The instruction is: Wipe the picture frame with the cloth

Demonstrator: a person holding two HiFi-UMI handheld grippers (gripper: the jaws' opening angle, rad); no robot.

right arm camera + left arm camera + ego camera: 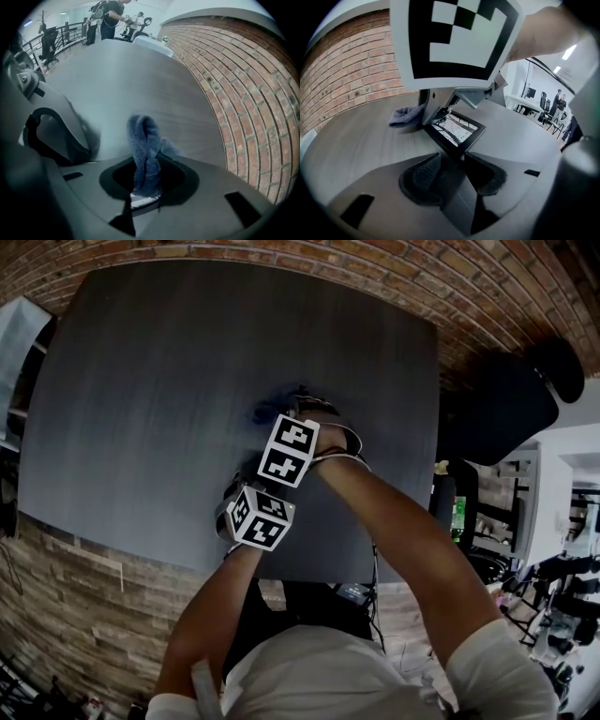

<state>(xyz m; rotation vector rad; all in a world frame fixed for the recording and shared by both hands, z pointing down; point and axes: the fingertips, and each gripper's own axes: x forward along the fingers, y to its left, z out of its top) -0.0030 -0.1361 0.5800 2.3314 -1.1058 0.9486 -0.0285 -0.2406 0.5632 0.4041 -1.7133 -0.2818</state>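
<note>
Wiping looks about to start: the right tongs [145, 185], clenched on the fluffy blue cloth [143, 150], sit at the far corner of the black rectangular picture frame [457, 132], whose near corner the left tongs [461, 176] pinch. Next, sweep the cloth across its face, pressing lightly. The frame lies on a grey bench [117, 79] beside a brick wall [243, 93].

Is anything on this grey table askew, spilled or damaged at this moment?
Nothing stands out. The black rectangular picture frame looks intact, one corner between the jaws of the left gripper; the crumpled blue cloth is pinched in the right gripper. No spill shows on the grey table.
</note>
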